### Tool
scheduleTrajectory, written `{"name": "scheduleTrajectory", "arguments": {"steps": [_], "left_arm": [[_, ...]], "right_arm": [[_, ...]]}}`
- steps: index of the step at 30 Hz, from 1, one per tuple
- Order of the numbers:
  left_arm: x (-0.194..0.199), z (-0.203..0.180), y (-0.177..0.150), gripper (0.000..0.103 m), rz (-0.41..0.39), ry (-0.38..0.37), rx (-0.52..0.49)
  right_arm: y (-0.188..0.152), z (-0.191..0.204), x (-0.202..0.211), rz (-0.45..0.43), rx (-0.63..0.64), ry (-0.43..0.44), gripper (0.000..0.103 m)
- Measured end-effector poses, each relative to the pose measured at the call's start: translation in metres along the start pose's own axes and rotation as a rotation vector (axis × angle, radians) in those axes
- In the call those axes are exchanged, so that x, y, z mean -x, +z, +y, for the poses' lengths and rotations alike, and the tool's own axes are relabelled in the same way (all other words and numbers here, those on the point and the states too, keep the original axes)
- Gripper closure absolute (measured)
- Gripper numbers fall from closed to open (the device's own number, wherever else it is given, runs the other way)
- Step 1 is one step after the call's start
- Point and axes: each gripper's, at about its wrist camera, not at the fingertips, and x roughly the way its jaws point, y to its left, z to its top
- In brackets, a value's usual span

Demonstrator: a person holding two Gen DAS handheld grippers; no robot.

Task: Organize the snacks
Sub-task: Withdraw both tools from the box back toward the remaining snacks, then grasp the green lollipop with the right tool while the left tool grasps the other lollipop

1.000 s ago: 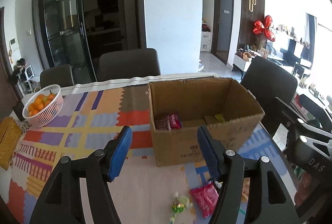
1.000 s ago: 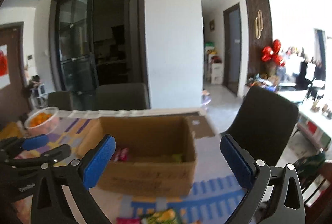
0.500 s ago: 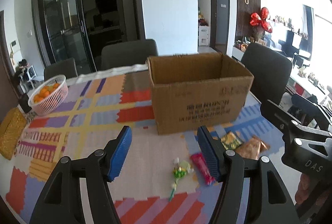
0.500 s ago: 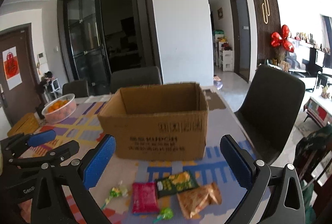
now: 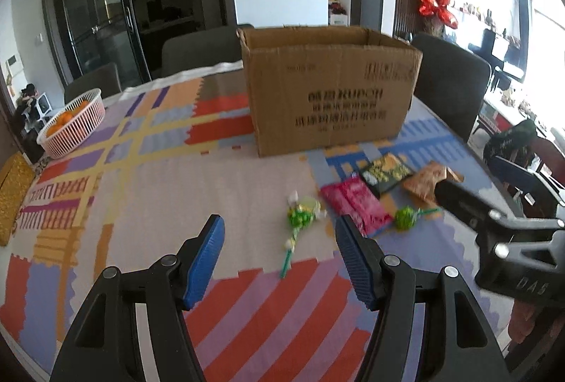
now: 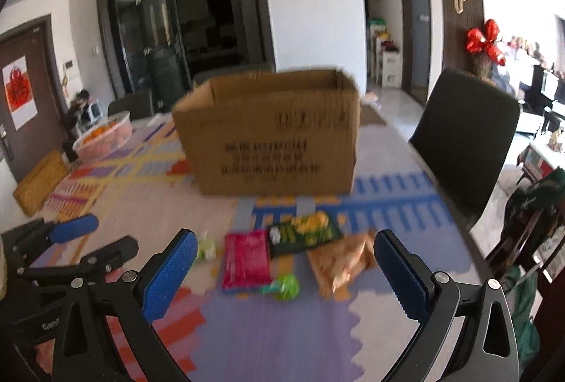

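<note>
Left claw open and empty, right claw open wider, also empty; both above the desk.

Snacks lie loose in front of the cardboard box. Green candy stick sits dead ahead between left jaws, long axis toward camera. Pink packet is nearer the right claw.

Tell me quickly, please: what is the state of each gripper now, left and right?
Left gripper: open, holding nothing, above the table near the green candy.
Right gripper: open, holding nothing, above the snack packets.
</note>
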Motion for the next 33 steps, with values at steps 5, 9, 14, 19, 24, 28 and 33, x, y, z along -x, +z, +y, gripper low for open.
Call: {"name": "scheduleTrajectory", "arguments": {"steps": [5, 9, 14, 19, 24, 28, 33], "left_arm": [[-0.016, 0.002, -0.01, 0.039, 0.052, -0.02, 0.013], [-0.029, 0.002, -0.016, 0.039, 0.091, -0.034, 0.016], [-0.044, 0.003, -0.021, 0.039, 0.129, -0.049, 0.019], [-0.055, 0.002, -0.018, 0.039, 0.13, -0.056, 0.015], [-0.067, -0.001, -0.011, 0.039, 0.124, -0.064, -0.01], [-0.078, -0.002, -0.004, 0.04, 0.128, -0.068, -0.018], [-0.091, -0.003, 0.002, 0.047, 0.141, -0.076, -0.025]], "right_arm": [[-0.018, 0.002, -0.017, 0.093, -0.001, 0.026, 0.002], [-0.027, 0.003, -0.03, 0.143, -0.003, 0.034, 0.009], [-0.033, 0.003, -0.042, 0.185, 0.004, 0.029, 0.019], [-0.038, 0.0, -0.059, 0.237, -0.016, 0.034, 0.029], [-0.04, -0.003, -0.071, 0.267, -0.033, 0.031, 0.035], [-0.04, -0.006, -0.08, 0.292, -0.049, 0.033, 0.042], [-0.04, -0.008, -0.089, 0.314, -0.057, 0.031, 0.047]]}}
